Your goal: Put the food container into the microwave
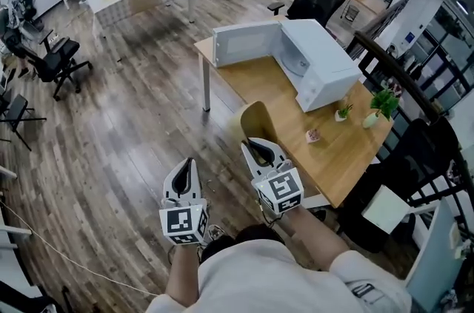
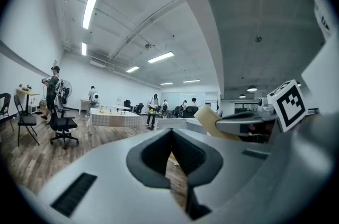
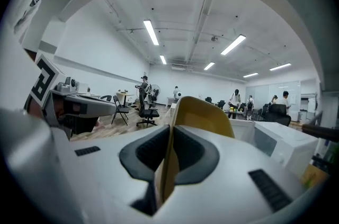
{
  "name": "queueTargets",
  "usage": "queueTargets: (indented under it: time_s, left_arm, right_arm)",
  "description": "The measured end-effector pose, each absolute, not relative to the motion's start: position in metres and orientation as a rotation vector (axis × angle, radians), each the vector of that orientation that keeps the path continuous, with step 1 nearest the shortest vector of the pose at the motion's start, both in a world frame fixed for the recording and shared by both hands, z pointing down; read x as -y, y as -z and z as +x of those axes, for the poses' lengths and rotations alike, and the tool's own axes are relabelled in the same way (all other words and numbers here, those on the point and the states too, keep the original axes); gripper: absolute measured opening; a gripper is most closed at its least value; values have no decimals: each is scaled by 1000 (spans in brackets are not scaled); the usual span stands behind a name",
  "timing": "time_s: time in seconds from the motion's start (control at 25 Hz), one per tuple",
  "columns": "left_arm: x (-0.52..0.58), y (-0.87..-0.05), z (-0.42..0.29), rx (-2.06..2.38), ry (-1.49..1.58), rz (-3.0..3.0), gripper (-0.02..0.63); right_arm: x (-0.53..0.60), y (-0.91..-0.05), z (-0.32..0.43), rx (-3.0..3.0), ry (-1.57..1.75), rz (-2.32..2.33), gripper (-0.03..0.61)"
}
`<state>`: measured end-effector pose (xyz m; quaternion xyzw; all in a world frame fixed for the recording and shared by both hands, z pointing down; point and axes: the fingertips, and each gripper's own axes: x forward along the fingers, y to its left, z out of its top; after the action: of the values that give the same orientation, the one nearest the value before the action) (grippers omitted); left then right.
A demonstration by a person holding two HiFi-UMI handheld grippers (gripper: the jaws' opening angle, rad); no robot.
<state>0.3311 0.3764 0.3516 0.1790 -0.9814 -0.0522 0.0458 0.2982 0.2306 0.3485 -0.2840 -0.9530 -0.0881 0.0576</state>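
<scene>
A wide office with a wood-plank floor [image 1: 133, 126] fills the head view. A long wooden table [image 1: 259, 82] runs from the centre toward the lower right of the frame. At the table's far end stands a white microwave [image 1: 326, 67], its door [image 1: 244, 45] swung wide open to the left.

Below the microwave in the frame, over the table's near left edge and well apart from the oven, is the tan food container [image 1: 259, 123]. It stands on edge, pinched by its thin wall between the pads of the right gripper [image 1: 261, 150]. In the right gripper view the container's wall [image 3: 204, 114] runs straight up between the two dark pads, which press on it from both sides.

The left gripper [image 1: 187, 169] is just left of it, over the floor. Its pads meet at the tips with nothing between them.

Two small potted plants [image 1: 384, 104] sit at the table's right edge.
</scene>
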Motion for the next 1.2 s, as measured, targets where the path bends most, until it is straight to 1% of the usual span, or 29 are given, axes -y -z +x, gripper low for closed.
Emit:
queueTargets:
  time_s: [0.4,0.64,0.84,1.2]
  left_arm:
    - [-397,-378,292,2928,183,583,11]
    - [-409,-381,258,2923,175,559,11]
    - [-401,-383,212,2911,157,573,11]
    - [-333,-377,115,2866,120,748,11]
  right_arm:
    - [-251,-374,254,2827,272,-823,28]
    - [-256,-380,214,2822,262,-825,28]
    - [-247,-383,171,2827,231,-815,28]
    - [-193,-374,83,2861,174,-715,28]
